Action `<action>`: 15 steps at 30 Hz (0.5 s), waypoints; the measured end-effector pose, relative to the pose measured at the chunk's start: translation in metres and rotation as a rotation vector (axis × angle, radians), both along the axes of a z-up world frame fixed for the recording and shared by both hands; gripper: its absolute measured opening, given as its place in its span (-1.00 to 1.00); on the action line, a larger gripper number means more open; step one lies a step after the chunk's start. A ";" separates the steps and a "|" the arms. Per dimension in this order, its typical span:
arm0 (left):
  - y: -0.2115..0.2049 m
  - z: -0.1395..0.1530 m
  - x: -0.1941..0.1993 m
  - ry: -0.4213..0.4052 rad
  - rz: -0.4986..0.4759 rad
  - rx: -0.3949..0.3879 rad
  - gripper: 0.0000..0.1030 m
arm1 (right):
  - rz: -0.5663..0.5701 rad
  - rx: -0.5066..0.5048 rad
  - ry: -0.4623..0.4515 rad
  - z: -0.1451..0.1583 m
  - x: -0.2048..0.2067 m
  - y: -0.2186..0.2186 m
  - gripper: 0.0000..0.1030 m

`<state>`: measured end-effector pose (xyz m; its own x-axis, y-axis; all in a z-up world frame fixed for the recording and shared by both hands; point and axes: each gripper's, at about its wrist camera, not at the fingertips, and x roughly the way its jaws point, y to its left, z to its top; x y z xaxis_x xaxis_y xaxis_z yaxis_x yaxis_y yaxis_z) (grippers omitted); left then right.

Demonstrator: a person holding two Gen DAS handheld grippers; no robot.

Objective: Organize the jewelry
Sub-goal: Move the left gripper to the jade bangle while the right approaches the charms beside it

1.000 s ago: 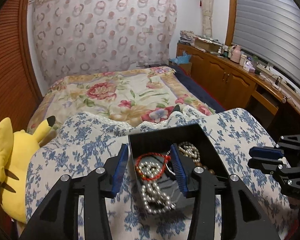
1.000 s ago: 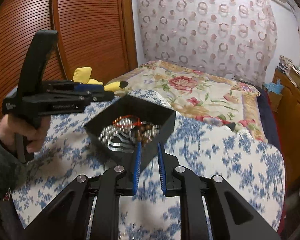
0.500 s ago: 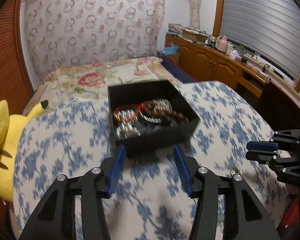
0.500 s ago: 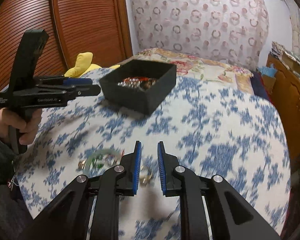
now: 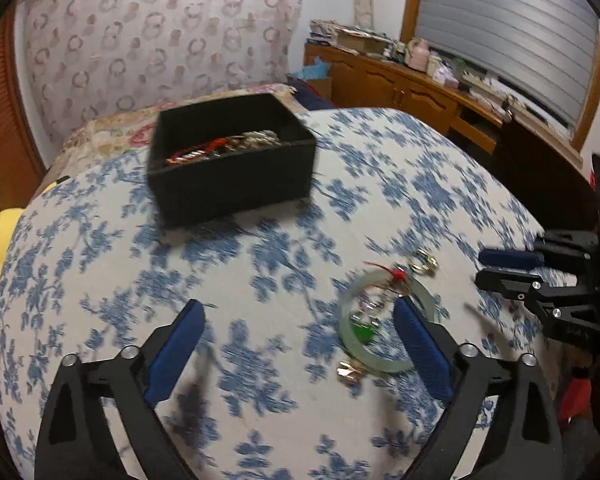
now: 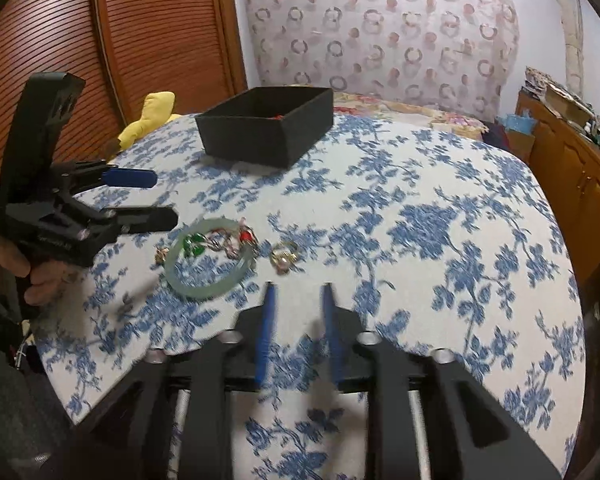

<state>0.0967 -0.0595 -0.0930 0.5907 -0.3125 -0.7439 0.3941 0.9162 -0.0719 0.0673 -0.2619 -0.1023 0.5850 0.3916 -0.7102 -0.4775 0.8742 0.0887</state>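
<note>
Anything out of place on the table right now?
Yes: a jade bangle, a gold ring and small charm pieces lie loose on the floral tablecloth, outside the black jewelry box. Both claws are empty.

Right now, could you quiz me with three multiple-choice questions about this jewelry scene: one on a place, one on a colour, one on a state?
1. Where does the pale bangle lie?
A. in the black box
B. on the floral cloth
C. on the yellow plush toy

2. What colour are the pads inside the jaws?
A. blue
B. red
C. white

3. How does the left gripper stand?
A. shut on the bangle
B. shut, empty
C. open, empty

Answers: 1 B, it rests flat on the cloth; 2 A, both pads show blue; 3 C, jaws spread wide with nothing between.
</note>
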 end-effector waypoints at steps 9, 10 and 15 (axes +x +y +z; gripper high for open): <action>-0.035 -0.011 -0.005 0.039 -0.080 0.050 0.81 | -0.027 0.028 0.005 -0.007 0.000 -0.014 -0.21; -0.039 -0.012 -0.005 0.043 -0.089 0.058 0.81 | -0.029 0.031 0.002 -0.006 0.000 -0.014 -0.21; -0.054 -0.016 -0.006 0.043 -0.131 0.095 0.81 | -0.027 0.043 -0.002 -0.006 0.000 -0.016 -0.20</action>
<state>0.0911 -0.1132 -0.1090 0.5166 -0.3114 -0.7975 0.5087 0.8609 -0.0067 0.0672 -0.2774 -0.1084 0.5971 0.4054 -0.6921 -0.4539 0.8822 0.1252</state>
